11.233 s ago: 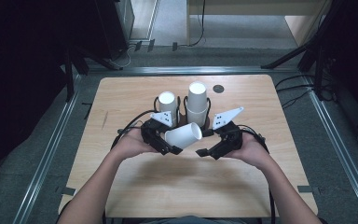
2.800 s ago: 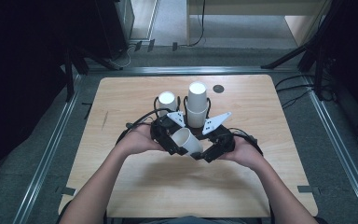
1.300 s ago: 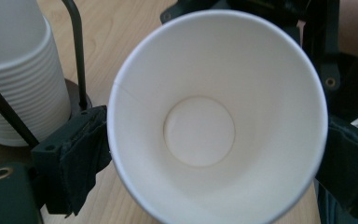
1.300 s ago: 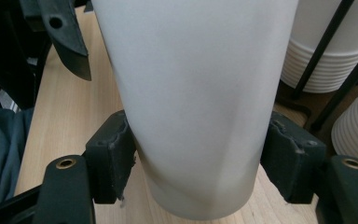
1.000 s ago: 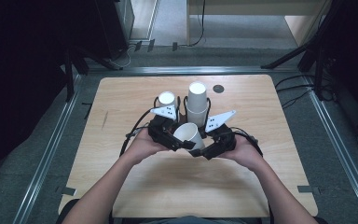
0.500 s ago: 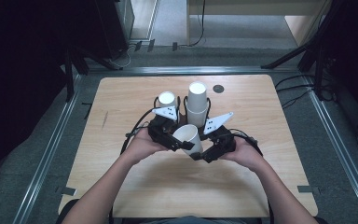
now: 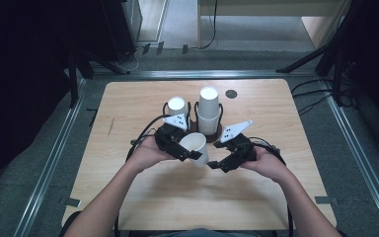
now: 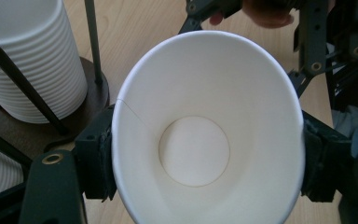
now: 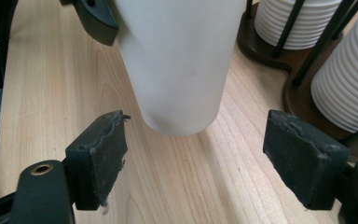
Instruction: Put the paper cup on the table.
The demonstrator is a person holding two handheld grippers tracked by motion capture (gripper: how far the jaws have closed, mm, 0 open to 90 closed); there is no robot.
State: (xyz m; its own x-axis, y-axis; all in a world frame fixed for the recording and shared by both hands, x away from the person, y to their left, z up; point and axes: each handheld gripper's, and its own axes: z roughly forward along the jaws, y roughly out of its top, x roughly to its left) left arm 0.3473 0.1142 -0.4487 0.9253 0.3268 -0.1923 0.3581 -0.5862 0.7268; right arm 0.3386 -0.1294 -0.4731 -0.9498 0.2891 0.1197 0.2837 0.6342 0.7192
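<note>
The right gripper [image 7: 216, 164] has just been opening, its jaws now wide and clear of the paper cup [image 7: 193, 144]. The left gripper [image 7: 183, 150] clamps it alone, at six o'clock from the cup stacks [image 7: 208, 116], so the handover looks done.

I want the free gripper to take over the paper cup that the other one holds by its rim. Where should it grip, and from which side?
Probably the lower wall near the closed base of the paper cup. The left gripper already clamps the rim across the mouth, so the tapered bottom is the free part. The right gripper, jaws just opened wide, faces that end: bring it straight on from the base side.
</note>
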